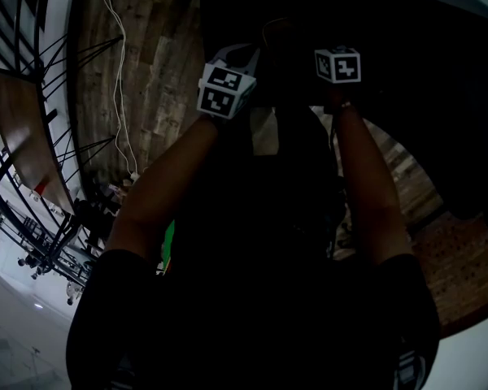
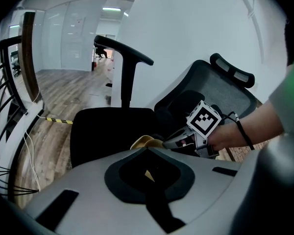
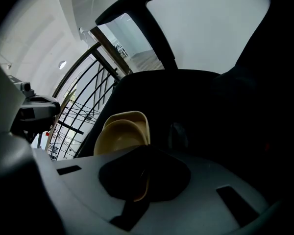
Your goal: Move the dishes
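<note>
Dishes (image 3: pixel 121 131): two yellow, nested, held over the seat of a black chair (image 2: pixel 110 131). Right gripper (image 3: pixel 145 151): jaws closed on the rim of the dishes, which passes between them. Left gripper (image 2: pixel 148 153): jaws closed at the dishes' opposite edge, a yellow sliver showing between them. Head view is dark; both arms reach forward, grippers near each other.

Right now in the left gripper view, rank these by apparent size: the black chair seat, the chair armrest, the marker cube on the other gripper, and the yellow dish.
1. black chair seat
2. chair armrest with its post, only slightly ahead of
3. marker cube
4. yellow dish; only a sliver shows, so its rank is unsure.
</note>
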Demonstrator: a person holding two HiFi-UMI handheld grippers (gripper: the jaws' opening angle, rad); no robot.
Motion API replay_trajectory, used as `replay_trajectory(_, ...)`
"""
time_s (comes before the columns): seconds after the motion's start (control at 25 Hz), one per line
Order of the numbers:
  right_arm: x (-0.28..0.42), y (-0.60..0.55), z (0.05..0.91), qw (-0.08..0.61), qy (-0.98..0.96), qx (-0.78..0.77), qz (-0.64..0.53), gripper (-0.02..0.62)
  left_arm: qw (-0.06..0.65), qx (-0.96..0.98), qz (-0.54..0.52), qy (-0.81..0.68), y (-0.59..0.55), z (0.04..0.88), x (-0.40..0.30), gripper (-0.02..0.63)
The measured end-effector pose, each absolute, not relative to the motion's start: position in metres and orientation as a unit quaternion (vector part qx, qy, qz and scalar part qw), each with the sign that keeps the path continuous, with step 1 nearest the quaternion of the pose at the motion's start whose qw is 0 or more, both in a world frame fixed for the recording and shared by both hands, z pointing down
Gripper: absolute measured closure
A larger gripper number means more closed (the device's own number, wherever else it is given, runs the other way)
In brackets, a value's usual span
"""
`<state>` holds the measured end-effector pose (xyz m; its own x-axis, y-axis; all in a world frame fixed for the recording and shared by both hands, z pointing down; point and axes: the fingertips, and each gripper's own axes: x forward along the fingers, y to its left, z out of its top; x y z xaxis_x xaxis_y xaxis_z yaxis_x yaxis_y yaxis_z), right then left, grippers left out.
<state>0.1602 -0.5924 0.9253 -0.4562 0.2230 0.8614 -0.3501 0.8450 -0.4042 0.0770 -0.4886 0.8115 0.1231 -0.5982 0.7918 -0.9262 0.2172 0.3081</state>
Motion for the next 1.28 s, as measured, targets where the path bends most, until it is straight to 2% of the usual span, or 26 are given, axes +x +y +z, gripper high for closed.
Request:
replay_trajectory(0.28, 0.167, -0.582, 0.893, 0.501, -0.813, 0.054, 0.292, 0.582, 0.441, 0.601, 0.179, -0.642, -0.476, 0.789, 0.085, 0.611)
replay_trajectory(0.8, 0.173, -0.58, 0.746, 0.431, -0.833, 0.112, 0.329, 0.583, 0.402, 0.628, 0.152, -0.649, -0.476, 0.679, 0.078, 0.611)
replay_trajectory(1.28, 0.182, -0.555, 0.67, 0.385, -0.846, 0.172, 0.326, 0.583, 0.364, 0.675, 0.134, -0.628, -0.483, 0.632, 0.083, 0.611)
